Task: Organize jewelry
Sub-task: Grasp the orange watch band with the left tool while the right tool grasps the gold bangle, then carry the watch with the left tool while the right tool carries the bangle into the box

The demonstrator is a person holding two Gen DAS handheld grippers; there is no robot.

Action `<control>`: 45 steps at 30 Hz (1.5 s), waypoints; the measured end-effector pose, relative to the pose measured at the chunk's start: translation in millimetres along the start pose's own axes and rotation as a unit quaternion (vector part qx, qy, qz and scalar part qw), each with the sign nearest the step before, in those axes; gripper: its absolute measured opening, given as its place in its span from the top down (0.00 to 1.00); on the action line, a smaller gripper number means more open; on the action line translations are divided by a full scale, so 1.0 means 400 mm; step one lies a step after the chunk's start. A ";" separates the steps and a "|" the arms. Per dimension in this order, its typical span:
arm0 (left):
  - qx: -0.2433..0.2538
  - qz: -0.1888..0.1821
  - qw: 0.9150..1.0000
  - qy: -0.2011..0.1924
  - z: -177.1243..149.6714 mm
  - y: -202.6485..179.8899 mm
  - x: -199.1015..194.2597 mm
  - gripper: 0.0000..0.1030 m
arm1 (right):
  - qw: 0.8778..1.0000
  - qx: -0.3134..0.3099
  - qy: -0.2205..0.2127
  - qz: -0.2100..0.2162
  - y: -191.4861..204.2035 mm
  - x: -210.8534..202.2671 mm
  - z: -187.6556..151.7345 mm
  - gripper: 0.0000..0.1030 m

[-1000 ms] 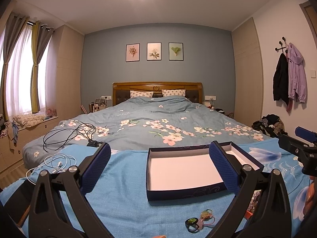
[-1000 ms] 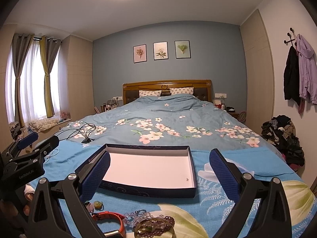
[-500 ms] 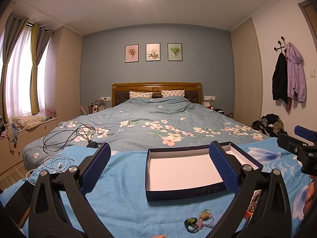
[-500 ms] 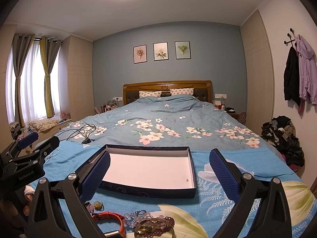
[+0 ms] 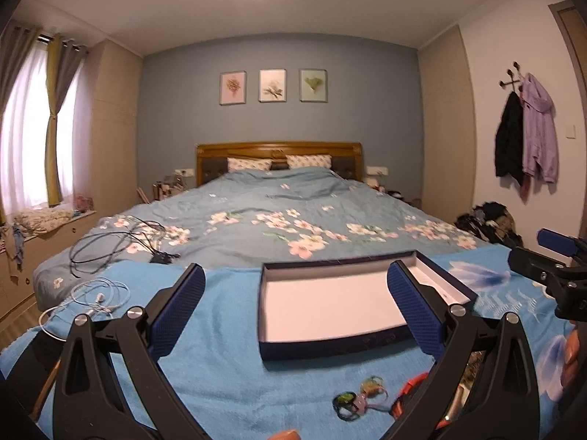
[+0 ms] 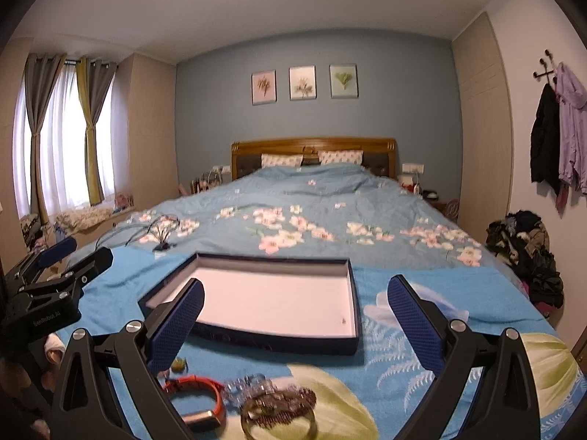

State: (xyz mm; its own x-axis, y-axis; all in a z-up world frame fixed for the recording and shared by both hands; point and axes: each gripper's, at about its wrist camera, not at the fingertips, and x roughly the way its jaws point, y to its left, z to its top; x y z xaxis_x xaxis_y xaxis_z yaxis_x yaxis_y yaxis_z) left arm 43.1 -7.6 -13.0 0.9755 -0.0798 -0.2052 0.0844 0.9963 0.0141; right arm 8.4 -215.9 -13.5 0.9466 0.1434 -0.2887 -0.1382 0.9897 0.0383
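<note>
I am holding both grippers wide open, left gripper point(image 5: 293, 308) and right gripper point(image 6: 295, 311), gripping nothing. The box point(image 6: 271, 299) is lying just beyond my right fingers; the bangle point(image 6: 279, 416), orange band point(image 6: 194, 396) and what may be clear beads point(image 6: 245, 390) are sitting beneath them. They are probably handling light and slippery, so I am planning to pinch the bangle across its rim.

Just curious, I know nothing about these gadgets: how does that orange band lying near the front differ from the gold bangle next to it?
The orange band is a flat strap, bright orange with a metallic section; the gold bangle is a round, rigid-looking ring. The orange band lies bare, while the gold bangle has dark beads draped over it. Both lie loose on the blue cloth, outside the open box, in front of the right gripper.
</note>
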 end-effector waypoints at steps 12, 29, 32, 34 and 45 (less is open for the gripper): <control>0.088 -0.130 0.978 0.139 -0.083 -0.075 0.051 0.12 | 0.980 -0.023 0.193 0.048 -0.046 0.071 -0.115 0.34; 0.052 -0.246 0.921 0.296 -0.202 -0.129 0.100 0.68 | 0.957 -0.001 0.277 0.082 -0.059 0.127 -0.169 0.94; 0.046 -0.249 0.919 0.304 -0.201 -0.124 0.107 0.68 | 0.957 0.007 0.277 0.087 -0.066 0.126 -0.167 0.95; 0.042 -0.251 0.914 0.316 -0.206 -0.124 0.120 0.73 | 0.957 0.015 0.275 0.093 -0.070 0.126 -0.164 0.95; 0.040 -0.246 0.912 0.326 -0.194 -0.115 0.142 0.95 | 0.960 0.041 0.255 0.112 -0.082 0.104 -0.138 0.95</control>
State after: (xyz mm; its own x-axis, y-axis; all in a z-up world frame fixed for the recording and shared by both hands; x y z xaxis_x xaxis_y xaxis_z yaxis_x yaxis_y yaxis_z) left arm 78.8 -55.5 -101.3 0.4887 -0.4557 -0.7440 0.5192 0.8372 -0.1717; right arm 36.1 -242.7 -79.3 0.6270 0.3529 -0.6944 -0.2786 0.9341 0.2232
